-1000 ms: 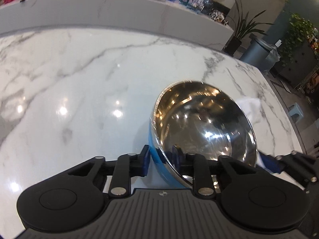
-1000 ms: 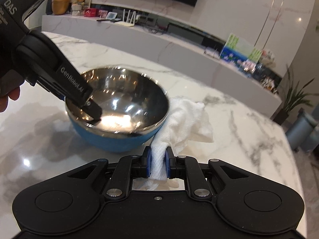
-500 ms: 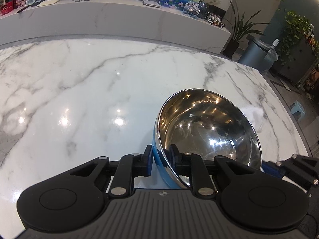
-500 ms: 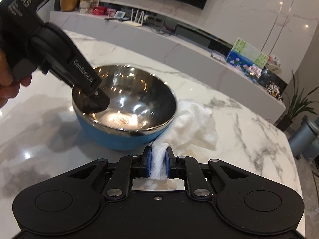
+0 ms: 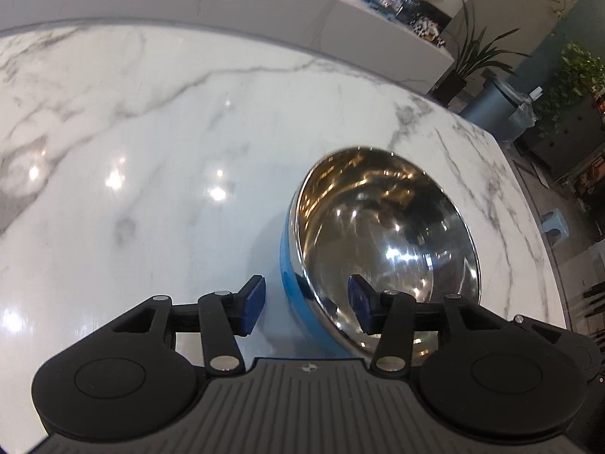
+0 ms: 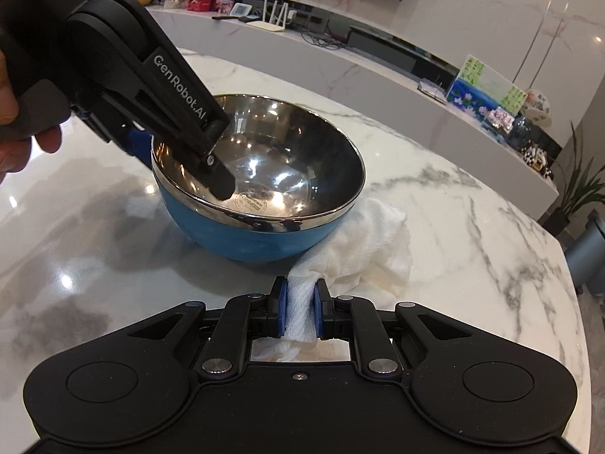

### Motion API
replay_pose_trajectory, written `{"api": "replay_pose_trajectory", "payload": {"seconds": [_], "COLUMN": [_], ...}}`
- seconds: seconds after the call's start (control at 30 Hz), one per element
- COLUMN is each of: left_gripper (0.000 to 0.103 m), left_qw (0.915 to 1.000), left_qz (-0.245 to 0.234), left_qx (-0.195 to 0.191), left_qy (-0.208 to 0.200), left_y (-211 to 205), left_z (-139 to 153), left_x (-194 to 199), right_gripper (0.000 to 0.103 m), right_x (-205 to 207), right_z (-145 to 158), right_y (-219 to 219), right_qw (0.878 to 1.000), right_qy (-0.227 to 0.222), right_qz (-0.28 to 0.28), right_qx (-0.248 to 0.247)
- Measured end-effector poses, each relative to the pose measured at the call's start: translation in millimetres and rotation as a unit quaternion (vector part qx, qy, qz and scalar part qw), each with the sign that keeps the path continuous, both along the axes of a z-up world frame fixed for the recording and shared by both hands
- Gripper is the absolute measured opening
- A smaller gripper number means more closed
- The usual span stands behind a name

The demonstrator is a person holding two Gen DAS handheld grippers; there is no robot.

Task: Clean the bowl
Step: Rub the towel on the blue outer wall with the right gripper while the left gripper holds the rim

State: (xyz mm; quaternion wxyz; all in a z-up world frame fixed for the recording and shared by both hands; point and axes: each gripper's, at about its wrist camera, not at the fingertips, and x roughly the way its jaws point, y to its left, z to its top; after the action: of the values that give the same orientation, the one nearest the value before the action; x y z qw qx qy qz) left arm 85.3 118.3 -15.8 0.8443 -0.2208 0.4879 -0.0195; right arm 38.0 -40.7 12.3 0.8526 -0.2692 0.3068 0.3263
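A steel bowl [image 5: 378, 234] with a blue outside stands on the white marble table [image 5: 151, 151]. My left gripper [image 5: 305, 300] straddles its near rim, one blue pad outside and one inside. Its jaws are opening and neither pad presses the rim. In the right wrist view the same bowl [image 6: 264, 174] shows the left gripper [image 6: 177, 162] reaching in from the upper left. My right gripper [image 6: 300, 310] is shut on a bunched white cloth [image 6: 378, 249], which lies against the bowl's right side.
The table's edge [image 6: 567, 265] curves close on the right, with a grey bin [image 6: 590, 257] and a potted plant [image 5: 469, 56] beyond it. A long white counter [image 6: 378, 72] with pictures and small devices runs behind. A person's hand [image 6: 15, 113] holds the left gripper.
The left gripper's jaws have spread apart and let go of the bowl's rim. The right gripper still grips the cloth in about the same place.
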Motion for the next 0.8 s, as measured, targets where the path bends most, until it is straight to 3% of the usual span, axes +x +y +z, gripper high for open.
{"api": "replay_pose_trajectory", "payload": {"seconds": [0.1,0.2,0.4,0.5,0.8], "left_gripper": [0.043,0.029,0.019,0.018,0.018], "left_qw": [1.0,0.9994,0.998,0.9968,0.9948], "left_qz": [-0.006,-0.02,-0.027,-0.028,-0.034], "left_qx": [0.004,0.025,0.05,0.067,0.086], "left_qy": [-0.002,-0.014,-0.026,-0.034,-0.042], "left_y": [-1,-5,-7,-9,-12], "left_z": [1,3,5,8,11], "left_x": [-1,1,2,1,-2], "right_gripper": [0.012,0.012,0.012,0.012,0.012], "right_x": [0,0,4,6,13], "right_z": [1,2,15,21,20], "right_y": [0,-1,-11,-16,-18], "right_qw": [1.0,1.0,0.999,0.998,0.999], "right_qy": [0.0,-0.003,-0.032,-0.049,-0.035], "right_qz": [-0.002,-0.006,-0.023,-0.025,-0.016], "right_qx": [0.001,0.002,0.021,0.029,0.031]}}
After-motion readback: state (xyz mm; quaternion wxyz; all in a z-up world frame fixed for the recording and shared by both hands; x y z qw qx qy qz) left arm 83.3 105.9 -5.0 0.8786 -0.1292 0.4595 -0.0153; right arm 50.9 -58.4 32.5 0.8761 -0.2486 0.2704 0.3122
